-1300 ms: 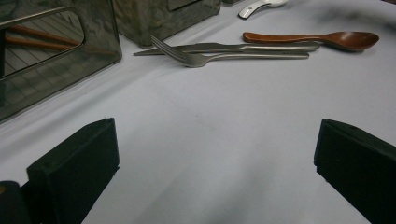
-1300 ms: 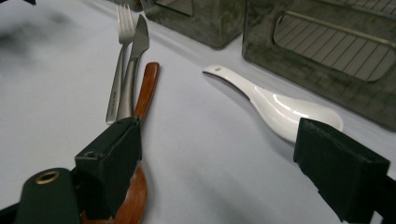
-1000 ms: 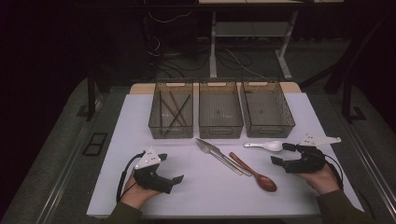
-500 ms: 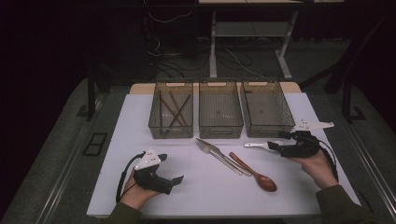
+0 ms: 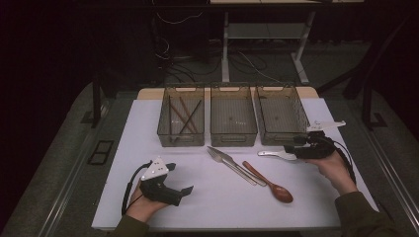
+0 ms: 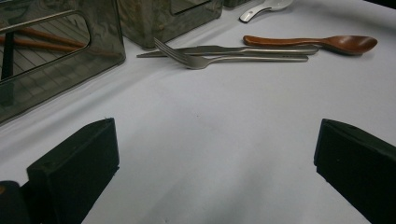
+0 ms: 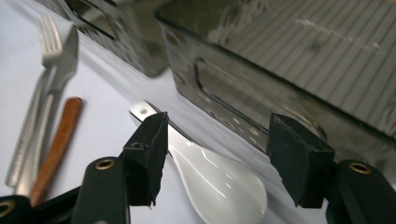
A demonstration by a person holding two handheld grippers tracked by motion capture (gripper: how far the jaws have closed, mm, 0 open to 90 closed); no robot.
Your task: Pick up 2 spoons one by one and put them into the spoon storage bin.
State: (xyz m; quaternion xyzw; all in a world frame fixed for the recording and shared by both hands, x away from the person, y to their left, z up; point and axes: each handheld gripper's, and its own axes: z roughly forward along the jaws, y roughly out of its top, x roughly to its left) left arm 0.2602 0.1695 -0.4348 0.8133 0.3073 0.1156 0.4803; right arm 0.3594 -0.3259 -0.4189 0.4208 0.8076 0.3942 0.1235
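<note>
A white-topped desk (image 5: pixel 148 123) carries three smoked-plastic bins in a row along its far side: the left bin (image 5: pixel 181 118) with brown chopsticks (image 5: pixel 187 116) in it, the middle bin (image 5: pixel 232 116) and the right bin (image 5: pixel 280 114) looking bare. In front of them lie a fork (image 5: pixel 232 164) and knife (image 5: pixel 242 168) side by side, a wooden spoon (image 5: pixel 269 182) just beside them, and a white ceramic spoon (image 5: pixel 275 154) near the front wall of the right bin.

The step in hand appears to be the pick-up of the white spoon for sorting. The right gripper (image 5: pixel 300 149) has come in level over the spoon's bowl end, and its jaws have just been closing; in the right gripper view they stand half open astride the spoon (image 7: pixel 212 179), the pads not yet pressing on it.

The left gripper (image 5: pixel 184 192) rests on the near desk, its jaws wide and holding nothing.

The next move likely calls for lowering a touch, closing squarely on the slippery glazed spoon, then lifting it clear of the bin wall just behind.
</note>
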